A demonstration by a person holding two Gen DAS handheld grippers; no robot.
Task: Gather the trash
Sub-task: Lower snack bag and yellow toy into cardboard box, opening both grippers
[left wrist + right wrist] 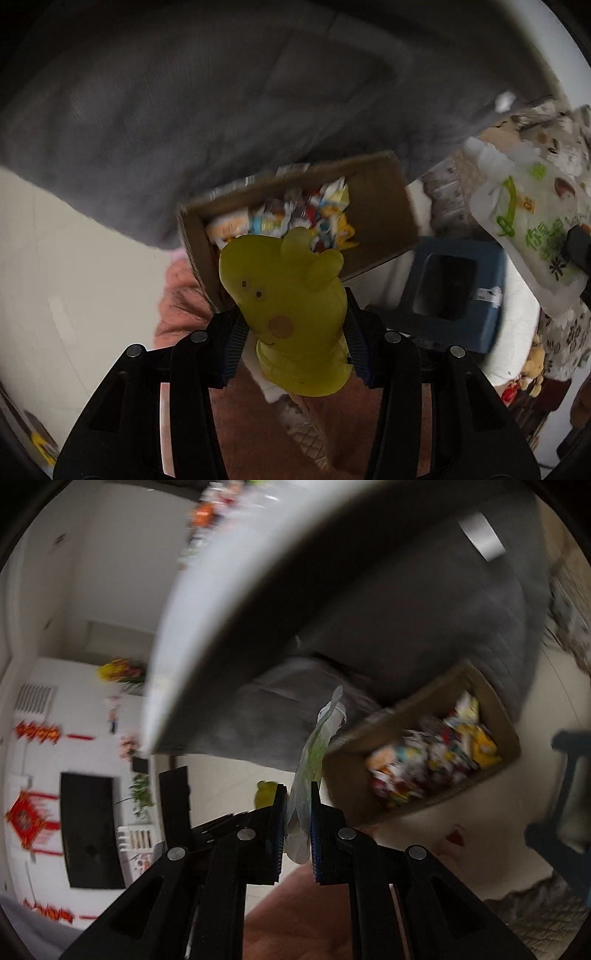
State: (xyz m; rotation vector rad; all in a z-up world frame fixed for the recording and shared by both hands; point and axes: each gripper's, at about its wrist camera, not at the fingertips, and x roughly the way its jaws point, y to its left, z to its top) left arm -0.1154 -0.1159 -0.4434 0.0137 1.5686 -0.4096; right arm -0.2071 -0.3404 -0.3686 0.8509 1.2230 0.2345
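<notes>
We see both views lit by soft, even indoor light with no hard shadows, though the grey sofa fills the upper part of each as a dim, murky mass. Motion blur smears nearly everything beyond the fingers: the cardboard box and its colourful wrappers are streaked, and the white wall with red decorations is soft, while the yellow-green toy and the black gripper links near the lens stay fairly sharp. Fisheye distortion bends straight edges into curves, and the corners fall off into black vignette.
</notes>
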